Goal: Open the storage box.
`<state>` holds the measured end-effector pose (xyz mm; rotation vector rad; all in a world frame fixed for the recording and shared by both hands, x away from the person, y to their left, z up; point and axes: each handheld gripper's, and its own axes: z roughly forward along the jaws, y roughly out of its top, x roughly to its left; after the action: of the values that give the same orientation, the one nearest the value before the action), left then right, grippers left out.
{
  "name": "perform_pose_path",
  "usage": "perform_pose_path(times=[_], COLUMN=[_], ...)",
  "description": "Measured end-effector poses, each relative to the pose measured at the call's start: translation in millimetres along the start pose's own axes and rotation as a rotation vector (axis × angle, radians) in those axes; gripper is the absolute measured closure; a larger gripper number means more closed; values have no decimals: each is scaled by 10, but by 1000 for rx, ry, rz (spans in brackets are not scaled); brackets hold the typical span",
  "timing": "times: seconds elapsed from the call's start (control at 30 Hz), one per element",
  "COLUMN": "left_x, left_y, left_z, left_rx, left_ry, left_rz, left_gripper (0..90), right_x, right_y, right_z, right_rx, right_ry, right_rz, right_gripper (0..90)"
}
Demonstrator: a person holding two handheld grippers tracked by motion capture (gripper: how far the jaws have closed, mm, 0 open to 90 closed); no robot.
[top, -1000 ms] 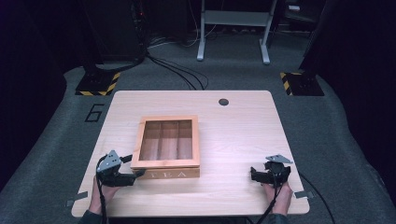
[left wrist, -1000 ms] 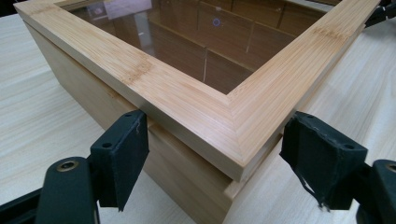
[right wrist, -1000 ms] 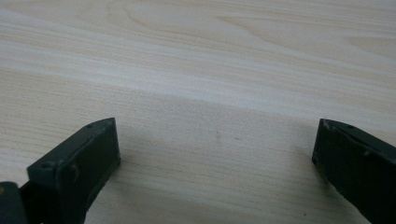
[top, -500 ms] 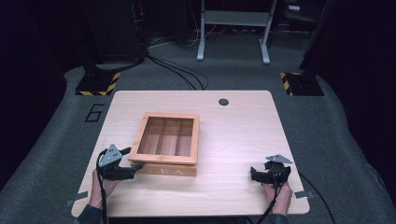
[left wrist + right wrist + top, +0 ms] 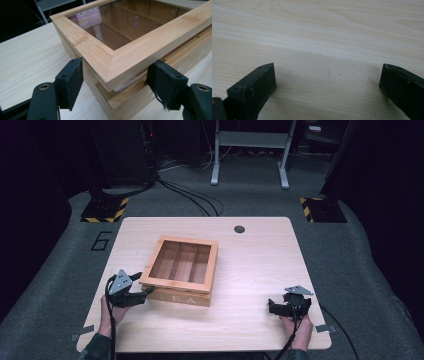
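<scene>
A: Where's your left gripper [image 5: 144, 292] sitting now?

B: At about eight o'clock on the table [image 5: 250, 260], right at the near left corner of the wooden tea box [image 5: 182, 270]. In the left gripper view that corner pokes between your two jaws, glass-paned lid [image 5: 130, 47] on top and the box body beneath it.

A: Gripping it?

B: Your jaws have just been closing, and they straddle the corner at a middling width. The one at the left of that view lies against the box's side. The other looks to touch the front wall just under the lid's edge, but I cannot tell whether the pads truly press. The lid's corner juts out a little past the body there.

A: And the box itself?

B: Slightly left of the table's centre, turned a bit askew, its lettered front facing you. Through the glass you see three compartments.

A: Your right gripper [image 5: 272, 306]?

B: At five o'clock, well apart from the box, jaws spread wide over bare wood, with nothing between them.
</scene>
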<state>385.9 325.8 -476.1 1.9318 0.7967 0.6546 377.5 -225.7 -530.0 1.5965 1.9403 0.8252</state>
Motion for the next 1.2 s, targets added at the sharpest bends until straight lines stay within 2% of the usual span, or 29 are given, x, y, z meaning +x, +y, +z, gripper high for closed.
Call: perform_pose_path(times=[0.2,0.57,0.73,0.87,1.0,1.2], left_x=[23,101,158,221,284,372], left_y=[49,264,393,507,605,698], left_z=[27,80,74,70,85,108], left_rx=[-23,-50,-76,-97,-100,-125], left_ry=[15,55,50,29,3,-5], left_rz=[-21,-12,9,18,39,60], left_gripper=[309,255,244,247,271,309], right_x=[0,-2,-3,-4,-4,-6], right_y=[0,0,0,0,-1,0], right_z=[0,0,0,0,-2,0], right_rx=[1,0,0,0,0,-1], right_ry=[0,2,4,5,6,7], right_rz=[0,0,0,0,1,-1], right_gripper=[2,2,2,2,2,2])
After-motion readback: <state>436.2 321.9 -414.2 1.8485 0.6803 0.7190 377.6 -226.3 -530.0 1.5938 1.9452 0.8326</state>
